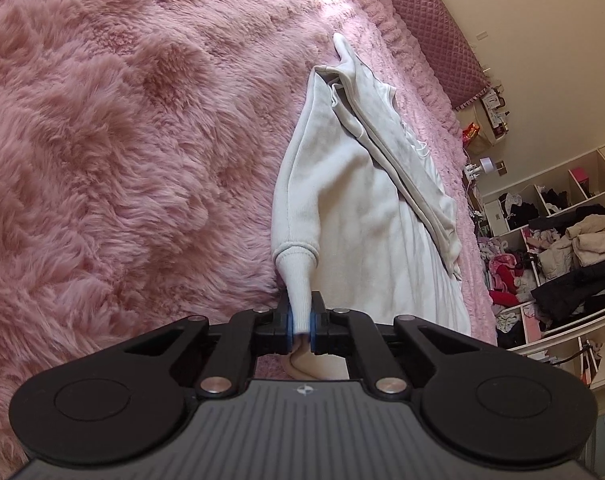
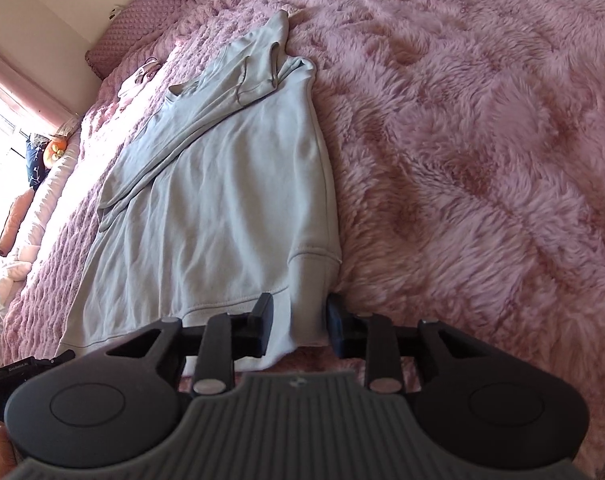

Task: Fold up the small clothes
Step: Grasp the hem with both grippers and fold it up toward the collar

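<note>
Presently, a pale sweatshirt (image 2: 230, 184) lies flat on a shaggy pink blanket (image 1: 122, 140), one sleeve already laid across its chest. The left gripper (image 1: 301, 326) is clamped on the ribbed cuff (image 1: 298, 284) of the other sleeve. The right gripper (image 2: 298, 330) stands spread, its fingers either side of the hem corner (image 2: 302, 312), not yet pinching. The fabric appears thick, soft and limp, light to lift, likely to sag and drag on the pile. Cuff and hem band look the firmest holds.
</note>
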`<state>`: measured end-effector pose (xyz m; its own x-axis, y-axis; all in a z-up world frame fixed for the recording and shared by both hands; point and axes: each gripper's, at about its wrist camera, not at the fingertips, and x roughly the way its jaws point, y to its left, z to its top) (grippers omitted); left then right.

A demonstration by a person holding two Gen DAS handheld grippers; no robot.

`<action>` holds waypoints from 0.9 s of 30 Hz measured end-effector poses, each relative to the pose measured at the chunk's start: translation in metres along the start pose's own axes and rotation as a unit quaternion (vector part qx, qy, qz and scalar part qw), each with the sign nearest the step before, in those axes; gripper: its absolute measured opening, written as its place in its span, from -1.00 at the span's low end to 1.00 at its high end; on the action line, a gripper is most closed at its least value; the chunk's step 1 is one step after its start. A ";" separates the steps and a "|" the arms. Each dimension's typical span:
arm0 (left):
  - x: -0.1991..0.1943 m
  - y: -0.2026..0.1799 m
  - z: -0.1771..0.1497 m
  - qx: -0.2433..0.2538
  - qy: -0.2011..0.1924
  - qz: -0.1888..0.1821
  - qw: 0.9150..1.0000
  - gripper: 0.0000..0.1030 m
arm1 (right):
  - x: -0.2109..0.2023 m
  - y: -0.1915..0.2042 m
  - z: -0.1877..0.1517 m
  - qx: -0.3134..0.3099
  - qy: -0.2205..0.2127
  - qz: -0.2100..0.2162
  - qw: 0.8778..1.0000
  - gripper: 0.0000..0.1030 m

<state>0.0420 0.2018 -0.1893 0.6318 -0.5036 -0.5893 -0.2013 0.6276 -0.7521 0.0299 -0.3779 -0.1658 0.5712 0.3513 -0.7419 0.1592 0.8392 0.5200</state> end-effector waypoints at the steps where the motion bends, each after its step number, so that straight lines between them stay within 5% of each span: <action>1: 0.001 0.002 0.000 -0.004 0.003 0.000 1.000 -0.86 | 0.003 0.000 -0.001 0.000 0.003 -0.003 1.000 -0.47; 5: 0.000 0.005 -0.003 -0.009 -0.002 0.000 1.000 -0.86 | 0.004 -0.001 -0.001 -0.001 0.001 -0.005 1.000 -0.87; 15: -0.014 -0.021 0.017 -0.022 -0.037 -0.086 0.995 -0.87 | -0.027 0.009 0.022 0.025 -0.028 0.046 0.998 -0.94; 27: 0.016 -0.070 0.087 -0.029 -0.053 -0.158 0.986 -0.89 | -0.026 0.040 0.102 0.070 -0.082 0.127 0.986 -0.96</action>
<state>0.1314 0.2014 -0.1199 0.7443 -0.6011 -0.2909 -0.0225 0.4128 -0.9105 0.1036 -0.3956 -0.0830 0.7278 0.4605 -0.5081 0.0983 0.6632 0.7419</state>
